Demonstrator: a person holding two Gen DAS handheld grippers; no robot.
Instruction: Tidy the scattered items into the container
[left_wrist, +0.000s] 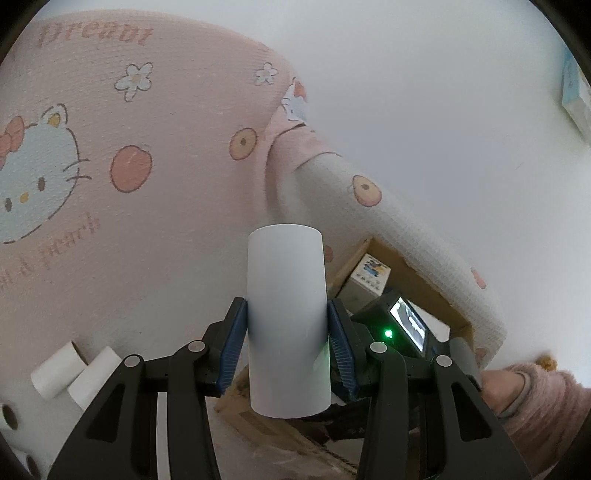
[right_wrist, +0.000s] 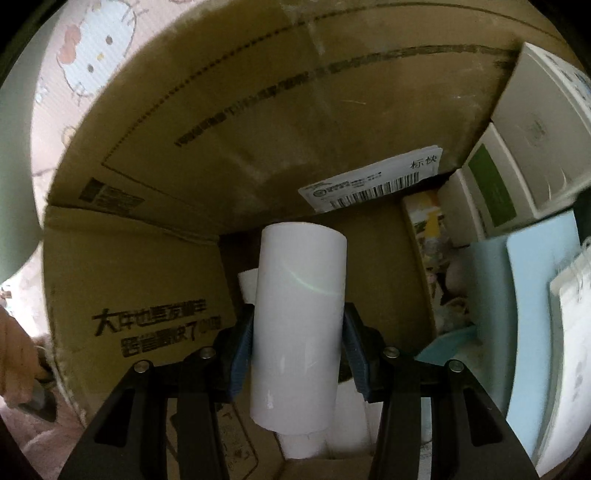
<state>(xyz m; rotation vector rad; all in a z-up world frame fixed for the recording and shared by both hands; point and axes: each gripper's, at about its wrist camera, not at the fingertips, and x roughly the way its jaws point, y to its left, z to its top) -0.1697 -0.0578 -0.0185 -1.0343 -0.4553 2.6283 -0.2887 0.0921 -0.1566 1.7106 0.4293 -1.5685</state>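
Left tool (left_wrist: 287, 341) clamps a smooth white paper roll (left_wrist: 286, 317) beside the cardboard box (left_wrist: 373, 254); right tool (right_wrist: 298, 349) clamps a matching cylinder (right_wrist: 297, 325) inside the box (right_wrist: 258, 147).

- A plain white surface (left_wrist: 424, 92) fills the upper right of the left wrist view, evenly lit by soft, pale light.
- A pink textured cloth (left_wrist: 166, 155) printed with cartoon cats, peaches and small flowers spreads across the left of that view, lettering along its edges.
- The same pink cloth shows at the upper left edge of the right wrist view, where the light is dimmer.
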